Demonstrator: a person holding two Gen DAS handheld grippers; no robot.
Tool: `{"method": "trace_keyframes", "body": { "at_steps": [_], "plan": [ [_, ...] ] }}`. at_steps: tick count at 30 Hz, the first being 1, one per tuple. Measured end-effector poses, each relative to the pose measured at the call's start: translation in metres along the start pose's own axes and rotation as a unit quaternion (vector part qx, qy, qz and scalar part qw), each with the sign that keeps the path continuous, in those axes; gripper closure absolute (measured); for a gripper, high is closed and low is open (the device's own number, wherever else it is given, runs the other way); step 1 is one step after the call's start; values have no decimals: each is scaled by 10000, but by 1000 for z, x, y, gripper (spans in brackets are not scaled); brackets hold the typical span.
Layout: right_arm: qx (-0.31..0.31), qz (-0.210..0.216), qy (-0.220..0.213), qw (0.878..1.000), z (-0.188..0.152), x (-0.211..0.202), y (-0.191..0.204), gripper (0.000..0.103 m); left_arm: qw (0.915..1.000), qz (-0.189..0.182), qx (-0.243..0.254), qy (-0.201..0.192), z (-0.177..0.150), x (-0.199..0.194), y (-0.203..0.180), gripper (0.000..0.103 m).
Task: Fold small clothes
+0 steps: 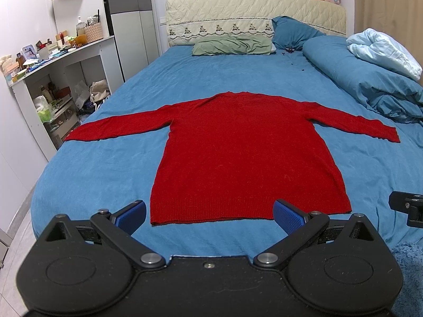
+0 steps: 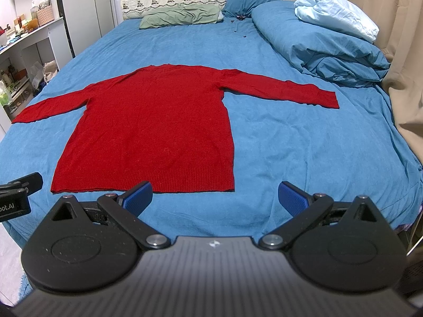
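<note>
A red knit sweater [image 1: 243, 155] lies flat on the blue bed sheet [image 1: 105, 169], hem toward me, both sleeves spread out sideways. It also shows in the right wrist view [image 2: 153, 132]. My left gripper [image 1: 210, 218] is open and empty, held just in front of the hem near the bed's foot. My right gripper [image 2: 215, 198] is open and empty, in front of the hem's right corner. Each gripper's edge shows in the other's view.
A rolled blue duvet [image 1: 370, 84] with a pale blue blanket [image 1: 383, 50] lies along the right side. A green pillow [image 1: 232, 43] and a blue pillow [image 1: 293, 33] lie by the headboard. White shelves [image 1: 53, 79] stand left. A curtain [image 2: 401, 52] hangs right.
</note>
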State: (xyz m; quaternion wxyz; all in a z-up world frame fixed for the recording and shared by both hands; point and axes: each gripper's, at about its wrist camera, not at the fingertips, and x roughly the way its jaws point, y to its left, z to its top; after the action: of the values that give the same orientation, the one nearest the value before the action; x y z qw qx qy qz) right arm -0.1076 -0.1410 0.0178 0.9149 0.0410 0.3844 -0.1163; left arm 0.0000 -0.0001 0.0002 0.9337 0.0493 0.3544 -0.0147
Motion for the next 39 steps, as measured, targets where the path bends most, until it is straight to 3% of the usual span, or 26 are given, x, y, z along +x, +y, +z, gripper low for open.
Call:
{"method": "trace_keyframes", "body": {
  "at_steps": [39],
  "plan": [
    [4,4,-8,10000,-2,-3,1,0,10000,-23,-27,-43,0,-5,1,0]
  ]
}}
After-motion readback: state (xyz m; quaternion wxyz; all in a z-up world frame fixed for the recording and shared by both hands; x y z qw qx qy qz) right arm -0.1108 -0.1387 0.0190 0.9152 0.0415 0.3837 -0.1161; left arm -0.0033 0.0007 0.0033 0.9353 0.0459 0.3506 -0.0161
